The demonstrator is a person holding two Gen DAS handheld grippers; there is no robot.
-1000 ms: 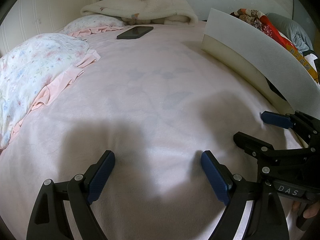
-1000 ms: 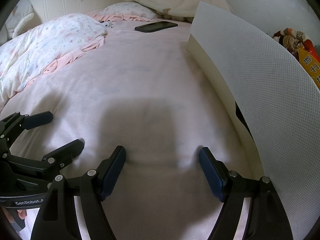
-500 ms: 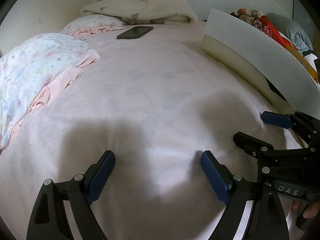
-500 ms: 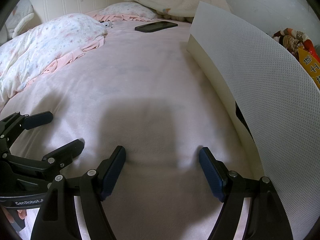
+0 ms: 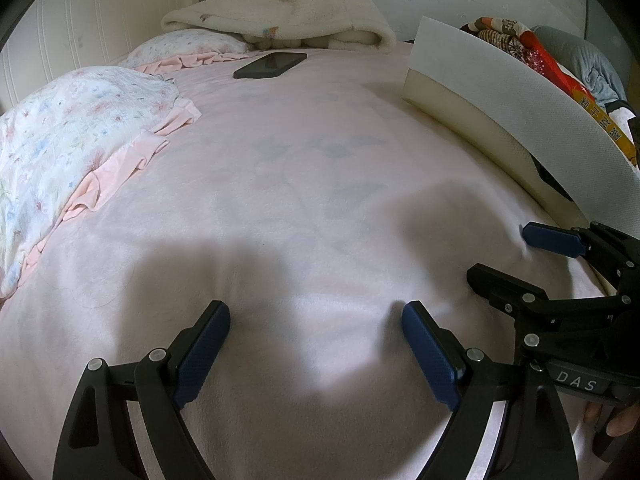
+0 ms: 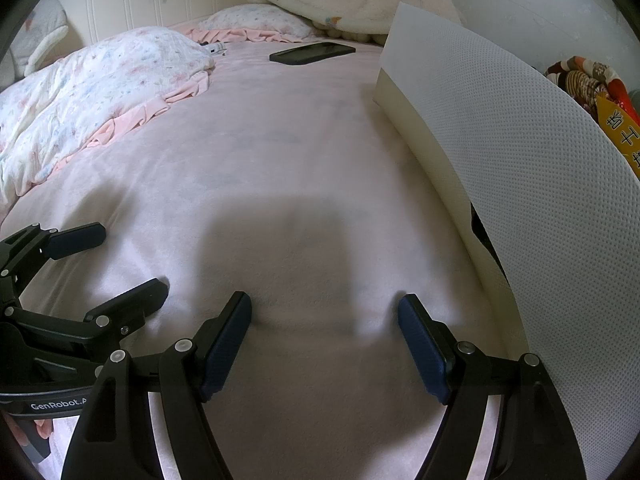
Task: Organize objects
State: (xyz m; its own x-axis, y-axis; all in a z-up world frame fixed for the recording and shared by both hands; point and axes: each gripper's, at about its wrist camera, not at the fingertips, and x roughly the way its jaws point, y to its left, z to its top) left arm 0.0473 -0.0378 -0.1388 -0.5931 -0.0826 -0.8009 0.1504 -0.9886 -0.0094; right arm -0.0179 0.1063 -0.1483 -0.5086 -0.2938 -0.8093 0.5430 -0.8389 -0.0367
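My left gripper rests open on the pink bed sheet with nothing between its blue pads. My right gripper stands open just beside it, also empty, its tips down on the sheet. Each shows in the other's view: the right gripper at the right, the left gripper at the left. A black phone lies flat at the far end of the bed, also the phone. A white fabric box stands along the right side, close to my right gripper, the same box.
A floral quilt with pink ruffle lies along the left. A floral pillow and a cream blanket sit at the far end. Patterned cloth and a grey garment lie behind the box. A hand shows at lower right.
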